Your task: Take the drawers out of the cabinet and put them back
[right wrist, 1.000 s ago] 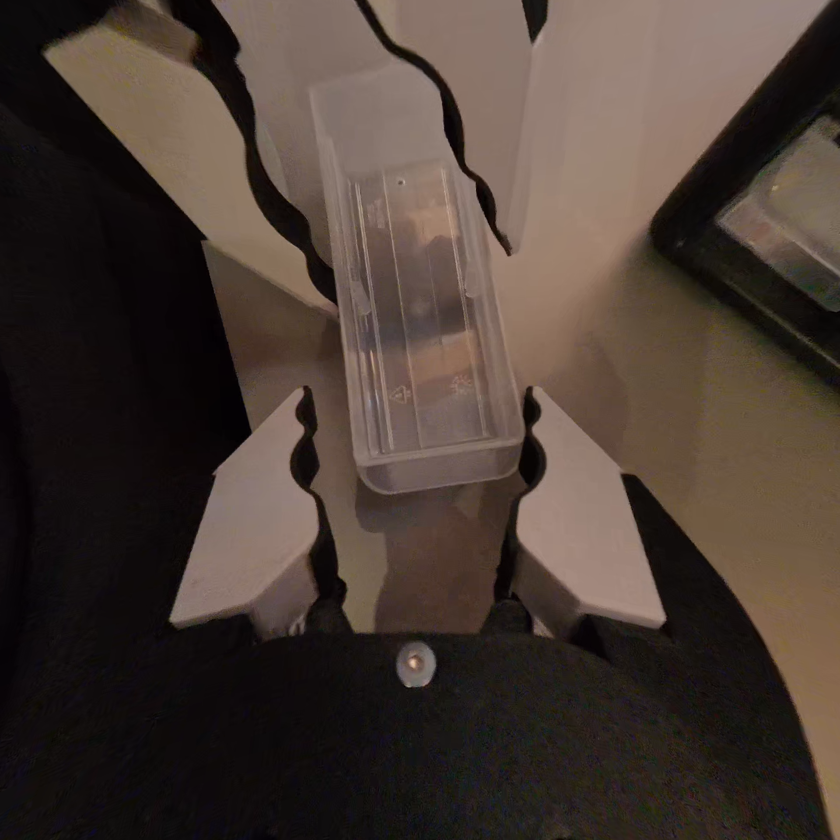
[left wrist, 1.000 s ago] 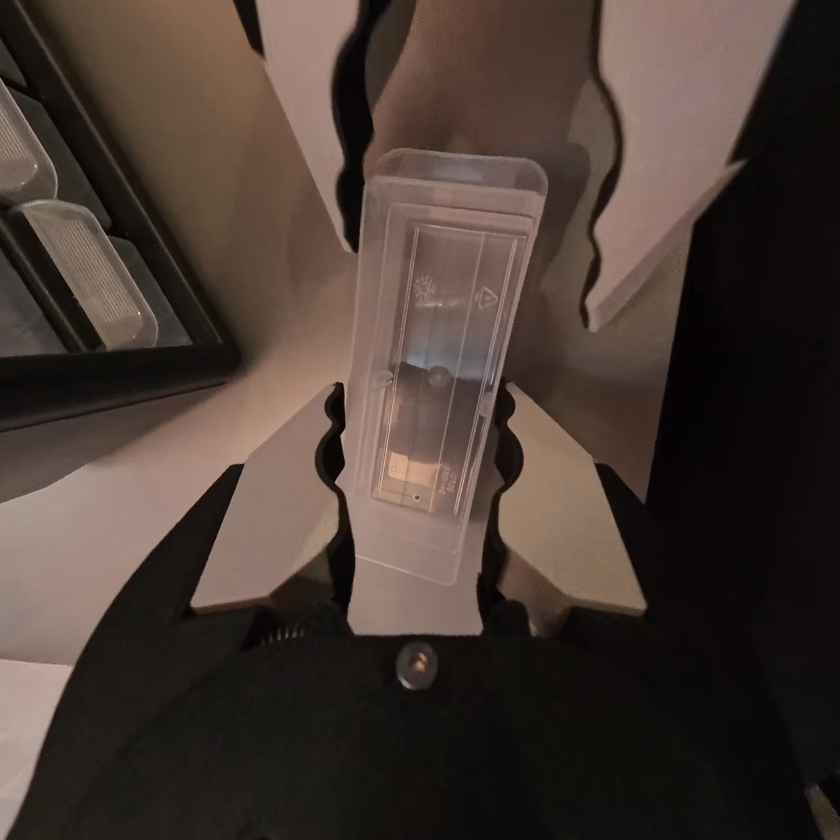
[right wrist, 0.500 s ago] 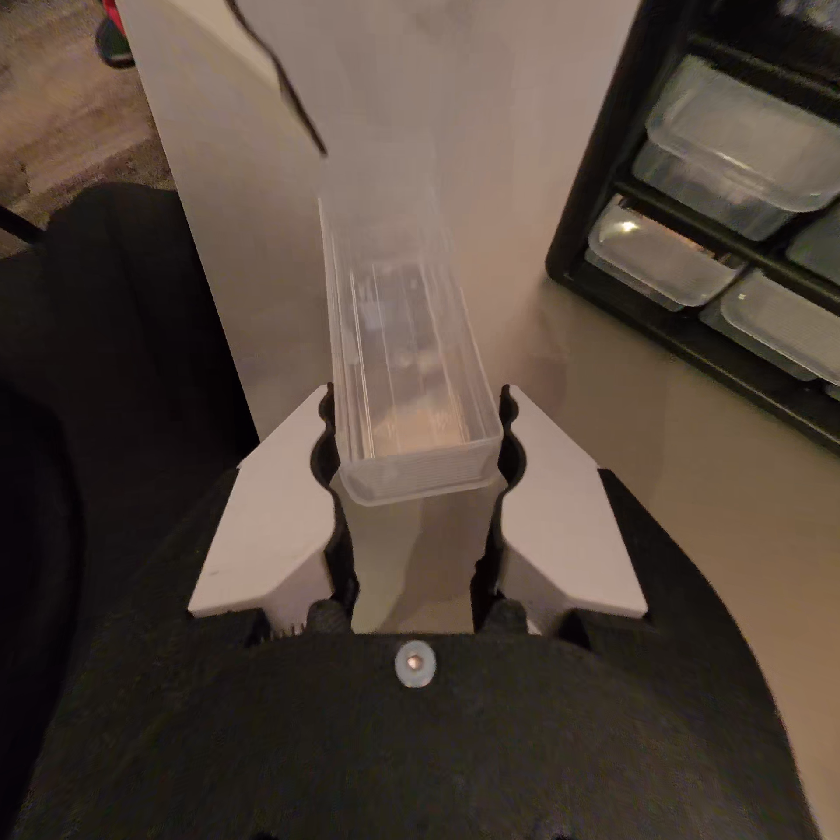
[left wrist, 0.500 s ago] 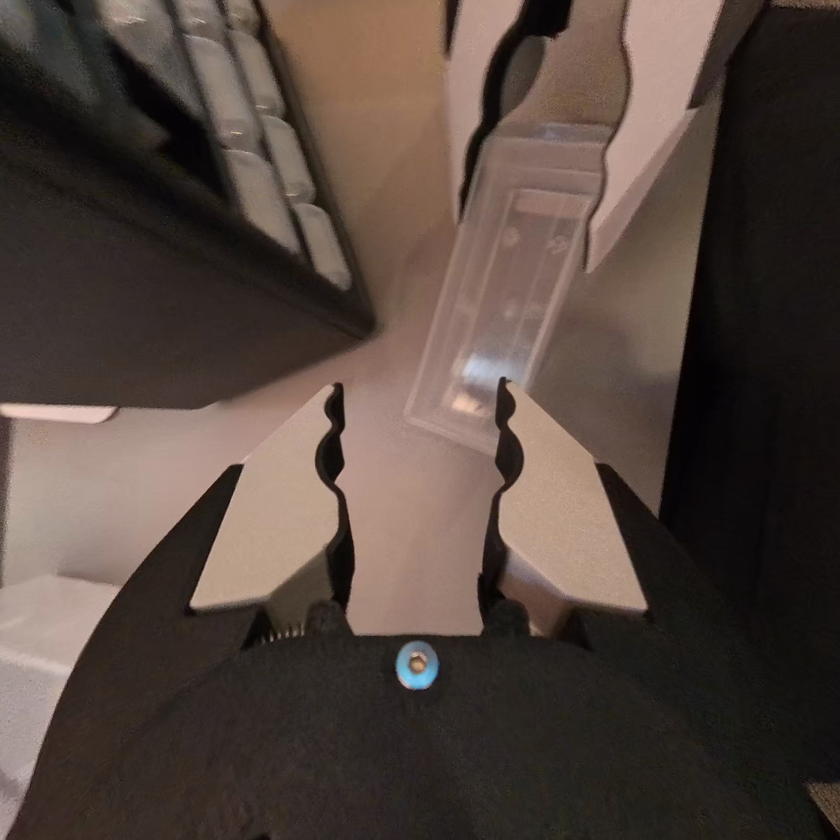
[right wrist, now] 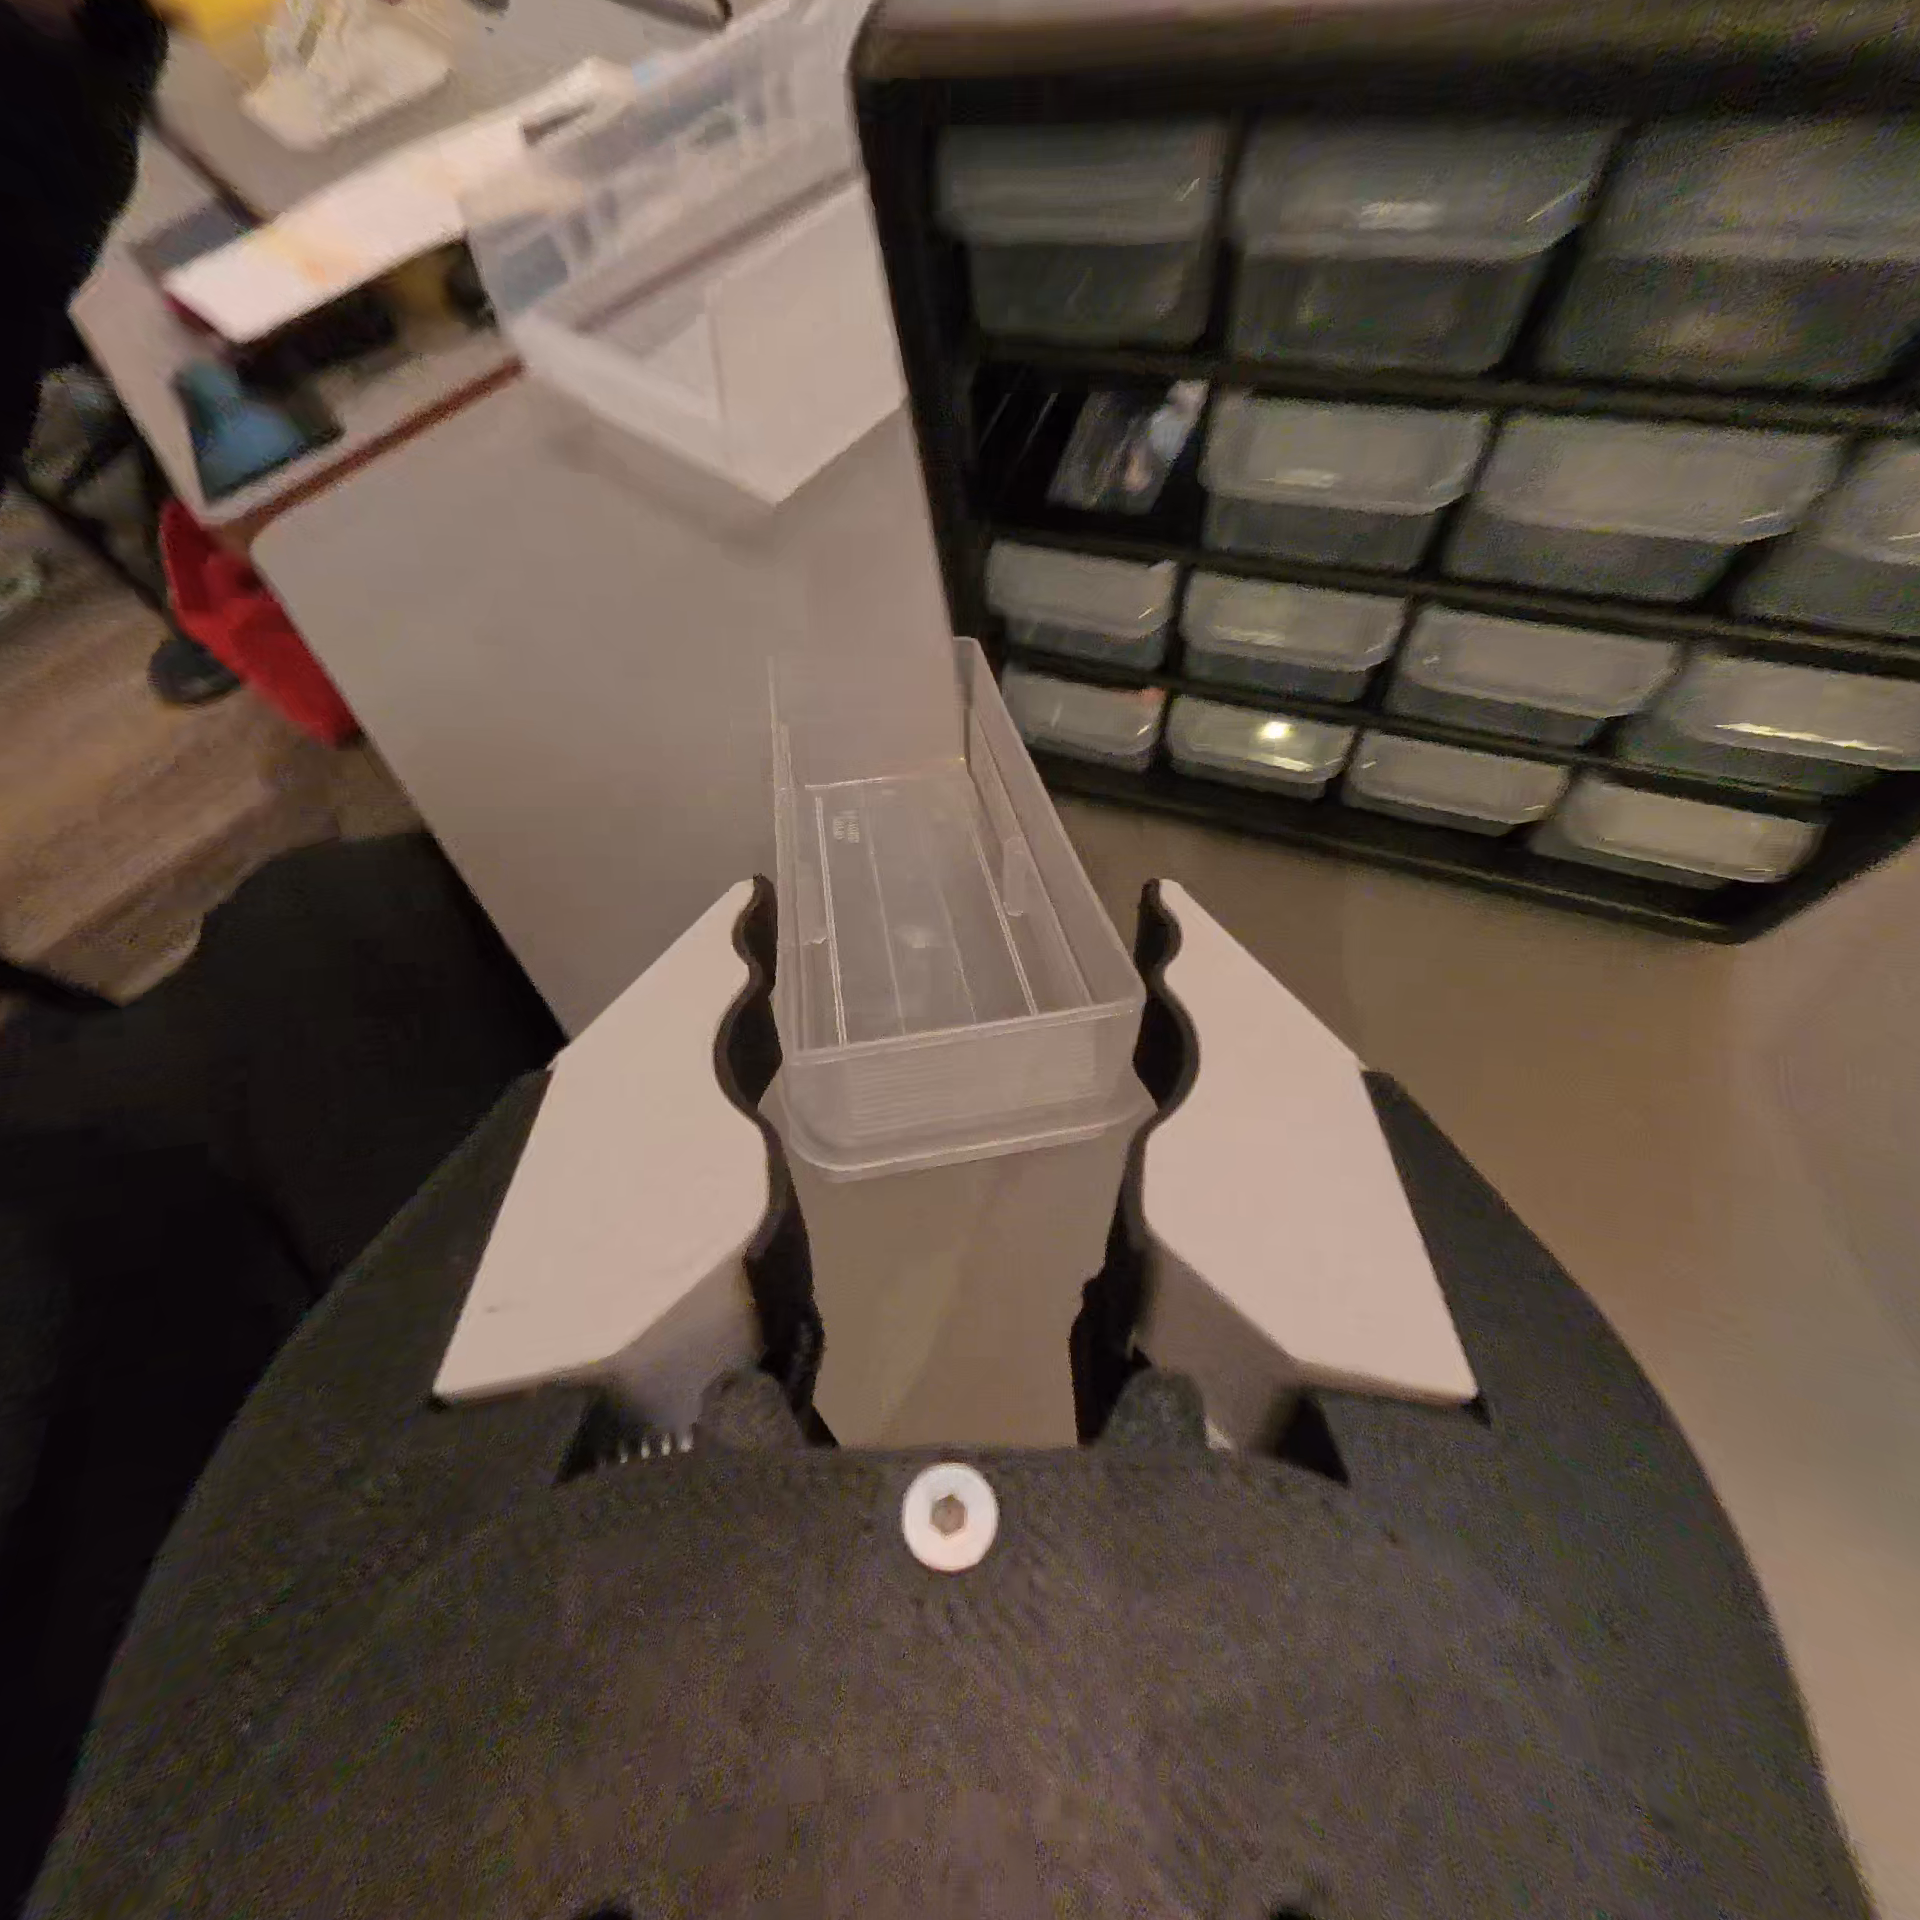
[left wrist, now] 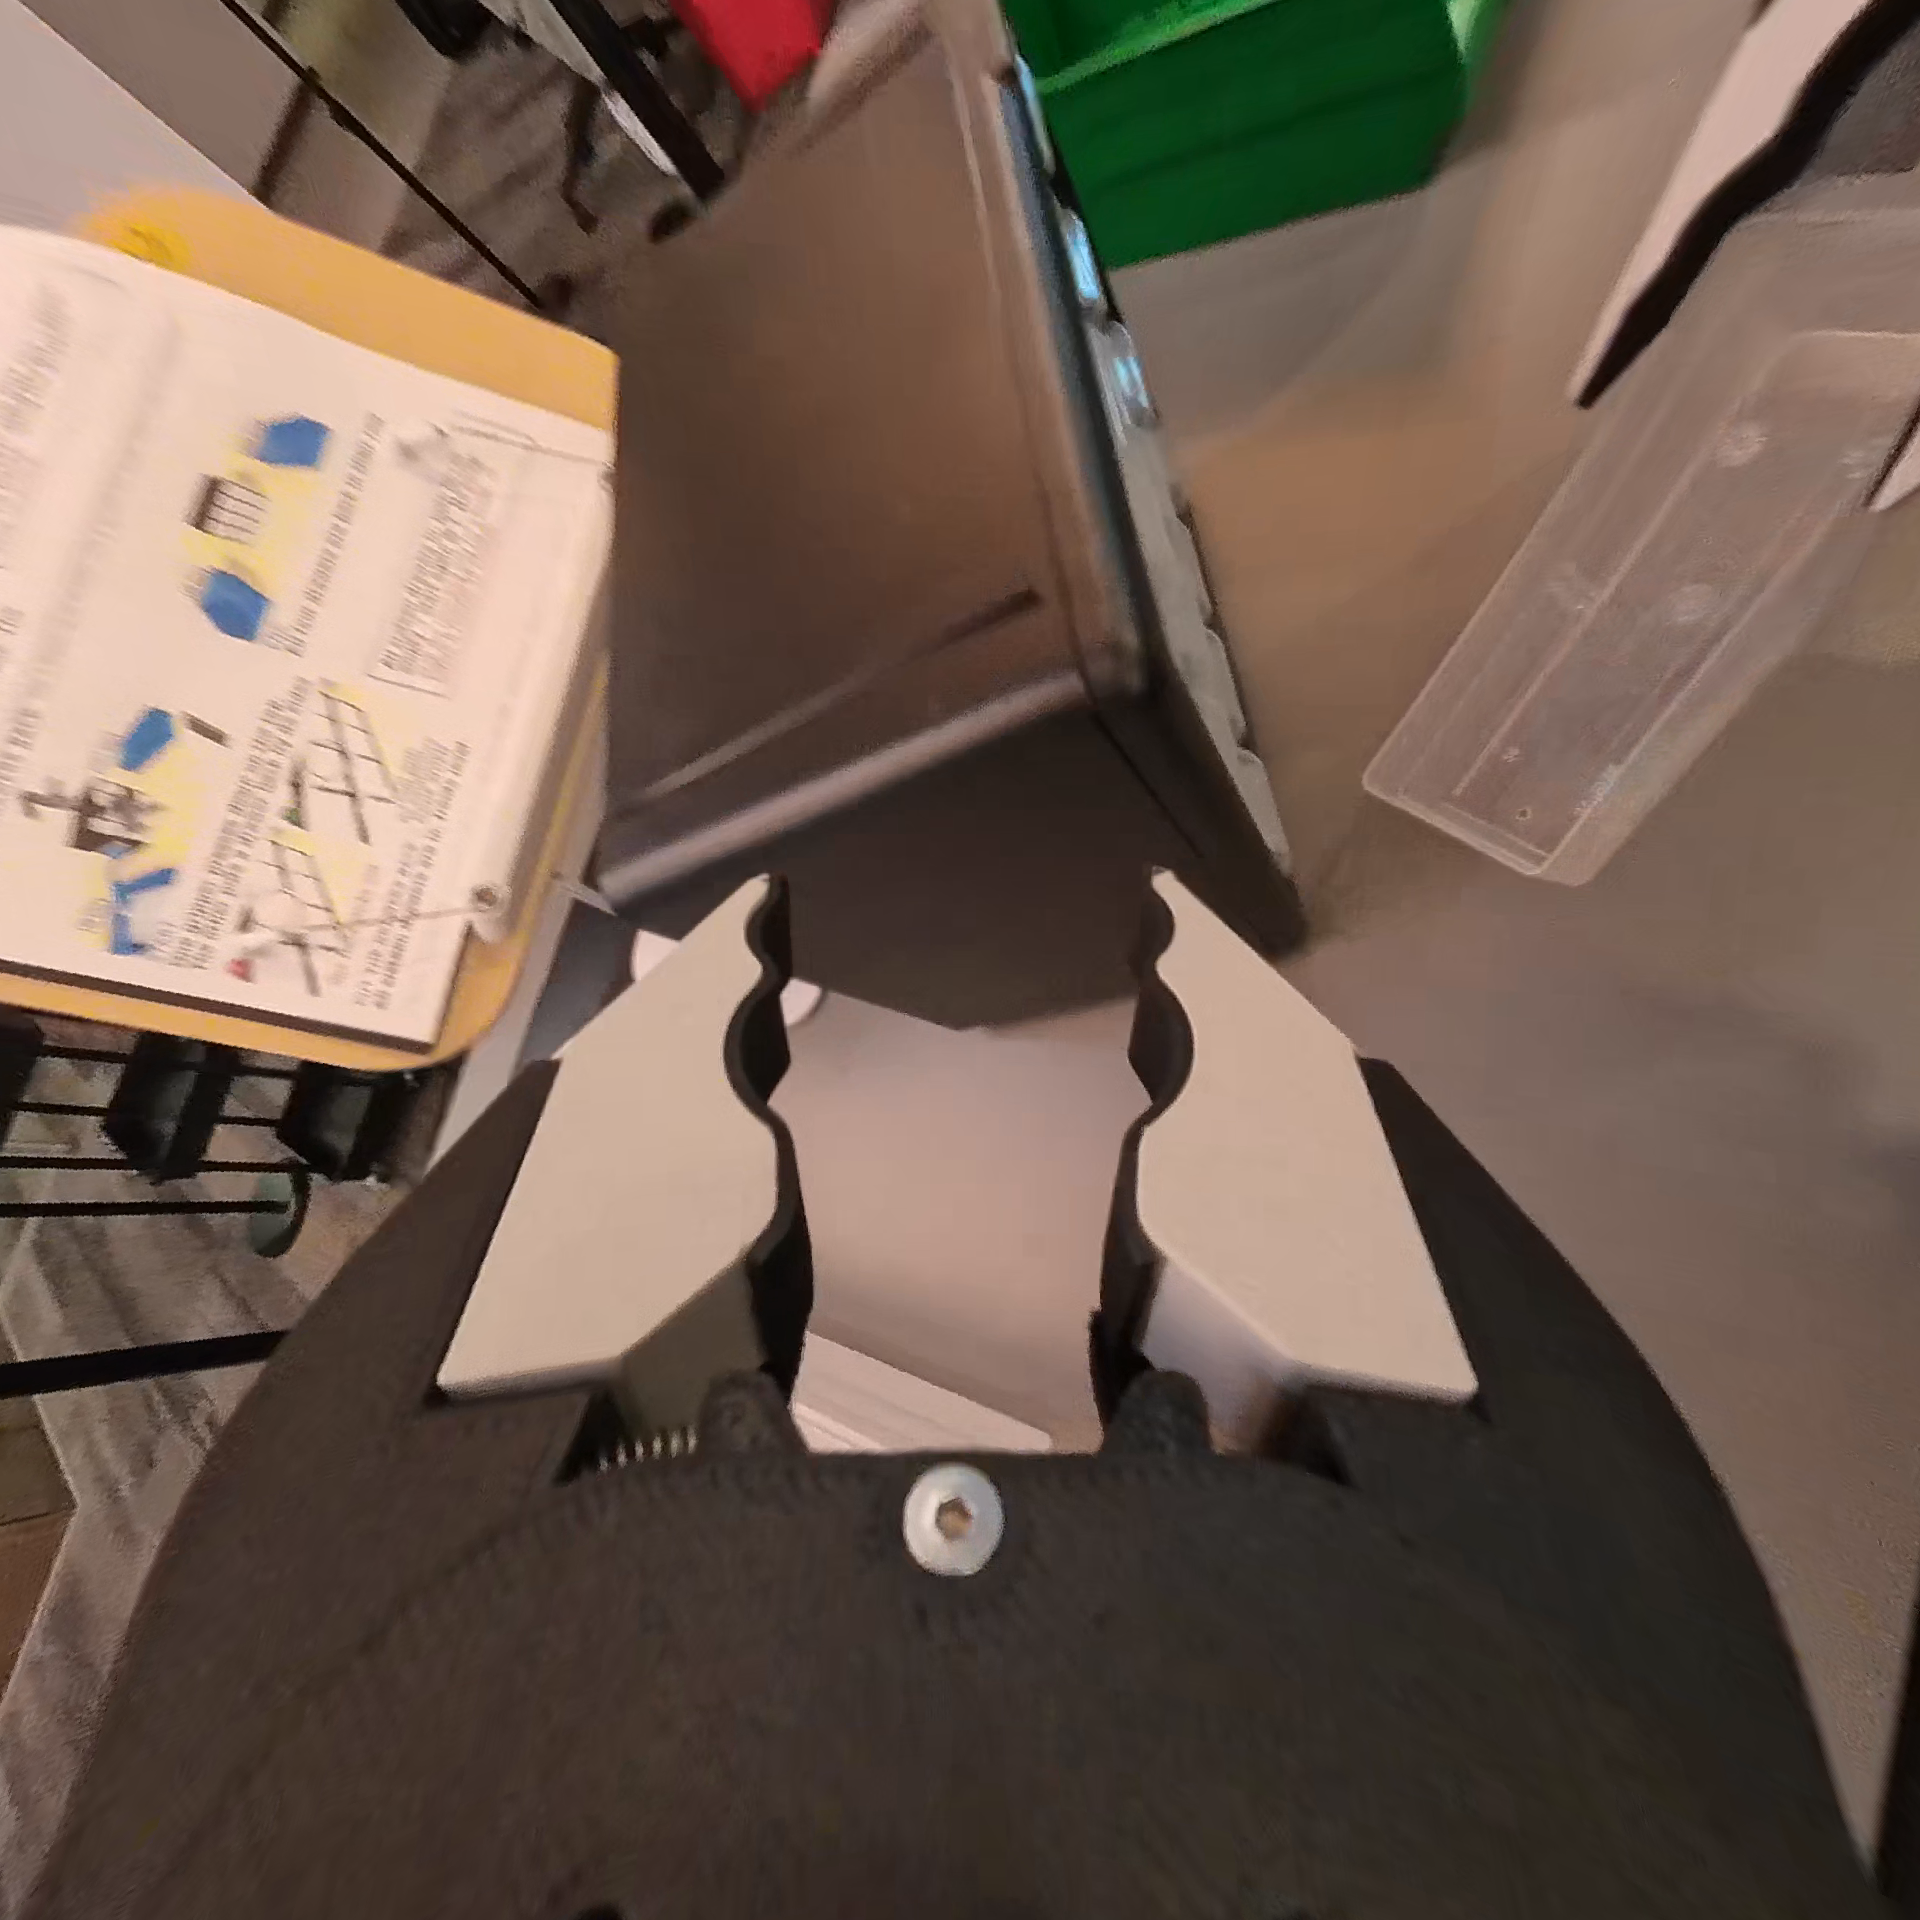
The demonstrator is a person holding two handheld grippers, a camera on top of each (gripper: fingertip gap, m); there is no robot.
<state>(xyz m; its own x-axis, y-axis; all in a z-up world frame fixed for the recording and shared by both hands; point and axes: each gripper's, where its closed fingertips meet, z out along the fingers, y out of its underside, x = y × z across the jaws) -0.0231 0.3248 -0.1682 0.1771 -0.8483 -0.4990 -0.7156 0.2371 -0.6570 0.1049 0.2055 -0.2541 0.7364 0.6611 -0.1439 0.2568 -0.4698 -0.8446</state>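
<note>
My right gripper (right wrist: 954, 896) is shut on the near end of a clear plastic drawer (right wrist: 935, 935), which points away from me, left of the cabinet front. The black cabinet (right wrist: 914, 343) holds rows of clear drawers. One slot (right wrist: 1091, 447), second row at the far left, has no drawer. My left gripper (left wrist: 961, 902) is open and empty, facing the cabinet's dark side wall (left wrist: 852, 520). In the left wrist view the drawer (left wrist: 1662, 623) hangs tilted at the right, its far end between the right gripper's fingers (left wrist: 1766, 177).
A printed booklet (left wrist: 260, 623) lies on a yellow surface to the left of the cabinet. A green bin (left wrist: 1247, 104) sits behind it. A large white shape (right wrist: 623, 675), seemingly my left gripper's finger, stands just left of the cabinet. The beige tabletop (right wrist: 1558, 1143) spreads before the cabinet.
My left gripper let go of the drawer and swung away left, toward the cabinet's side. My right gripper closed on the drawer's end and turned it toward the cabinet front.
</note>
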